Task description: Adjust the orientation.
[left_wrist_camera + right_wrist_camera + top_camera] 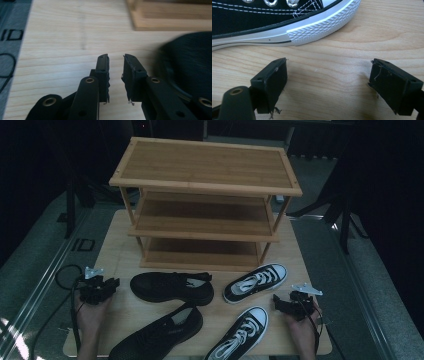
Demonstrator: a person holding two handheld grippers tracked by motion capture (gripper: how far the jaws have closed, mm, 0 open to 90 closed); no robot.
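A: Where do things stand?

B: Four shoes lie on the wooden table (115, 245) in front of the three-tier shoe rack (205, 202). The right gripper (328, 85) hovers just above the tabletop with its jaws spread wide and nothing between them; straight ahead of it, near but not touching, is the rubber toe cap of a black canvas sneaker (287, 22) with white laces. The left gripper (116, 75) has its jaws a narrow gap apart, also empty, with the black mesh shoe (187, 65) blurred just beside it on the right of the left gripper view

A: How would that sneaker handle?

B: I judge it light. The canvas upper is soft and will fold under a pinch, while the white sole and ribbed toe cap are stiff and grippy, so slipping is unlikely there. Nothing fragile about it

A: And the best place to take hold?

B: Probably the heel collar or the side wall at the ankle opening, one jaw inside and one outside, so the shoe hangs without twisting. The toe cap looks too rounded for a sure pinch, and the laces would only stretch

A: The mesh shoe?

B: Softer still, I think; its padded collar seems the firmest edge, and the toe would squash
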